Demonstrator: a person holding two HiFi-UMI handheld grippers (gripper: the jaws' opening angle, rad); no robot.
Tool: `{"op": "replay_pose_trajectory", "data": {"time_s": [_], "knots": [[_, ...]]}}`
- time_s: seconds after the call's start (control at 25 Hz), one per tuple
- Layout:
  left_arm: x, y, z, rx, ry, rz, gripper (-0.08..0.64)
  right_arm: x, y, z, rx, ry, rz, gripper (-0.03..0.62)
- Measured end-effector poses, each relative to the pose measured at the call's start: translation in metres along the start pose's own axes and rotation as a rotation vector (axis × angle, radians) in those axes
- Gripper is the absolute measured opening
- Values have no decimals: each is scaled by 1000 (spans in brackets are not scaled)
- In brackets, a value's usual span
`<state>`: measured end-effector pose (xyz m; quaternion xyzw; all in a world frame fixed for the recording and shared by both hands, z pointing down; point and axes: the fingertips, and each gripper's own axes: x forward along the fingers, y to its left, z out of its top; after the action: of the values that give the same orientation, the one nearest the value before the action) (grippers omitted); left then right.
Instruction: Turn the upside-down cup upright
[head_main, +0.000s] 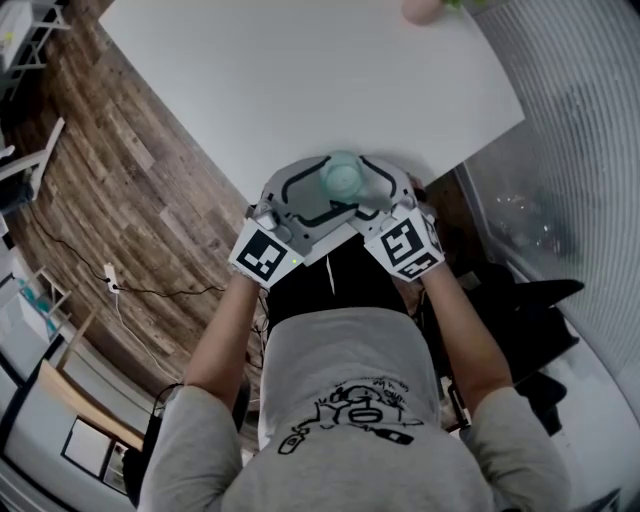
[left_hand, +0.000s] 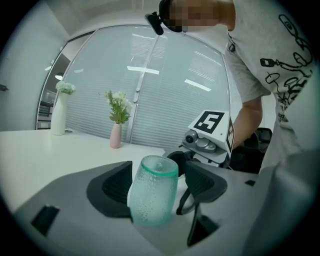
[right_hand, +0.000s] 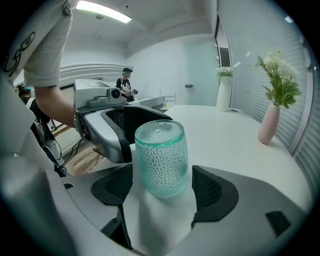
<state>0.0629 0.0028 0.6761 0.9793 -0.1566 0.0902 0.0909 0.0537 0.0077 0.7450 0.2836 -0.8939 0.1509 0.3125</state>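
A teal, dimpled glass cup (head_main: 340, 178) stands upside down, its closed base on top, at the near corner of the white table (head_main: 300, 80). My left gripper (head_main: 305, 195) and right gripper (head_main: 375, 190) face each other across it. In the left gripper view the cup (left_hand: 152, 192) stands between the open jaws of the left gripper (left_hand: 160, 182), close to the left pad and apart from the right one. In the right gripper view the cup (right_hand: 161, 160) stands centred in the right gripper (right_hand: 162, 187), with a gap to each pad. Neither gripper holds it.
A pink vase (right_hand: 270, 122) with flowers and a tall white vase (right_hand: 224, 95) stand at the table's far side. The table edge runs right under the grippers, with wooden floor (head_main: 130, 180) beyond it. A person (right_hand: 125, 82) stands far off in the room.
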Motion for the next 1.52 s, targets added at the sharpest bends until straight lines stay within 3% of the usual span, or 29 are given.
{"op": "replay_pose_trajectory", "data": {"time_s": [0.76, 0.92, 1.2, 1.52], "knots": [[-46, -8, 47, -92, -61, 123, 301, -57, 15, 32, 40, -45, -13, 357], [-58, -13, 59, -130, -65, 136, 273, -72, 13, 52, 48, -85, -29, 256], [-72, -12, 88, -187, -101, 177, 162, -96, 9, 88, 92, -172, -40, 158], [-87, -8, 130, -197, -140, 204, 70, -126, 14, 140, 172, -280, -33, 78]]}}
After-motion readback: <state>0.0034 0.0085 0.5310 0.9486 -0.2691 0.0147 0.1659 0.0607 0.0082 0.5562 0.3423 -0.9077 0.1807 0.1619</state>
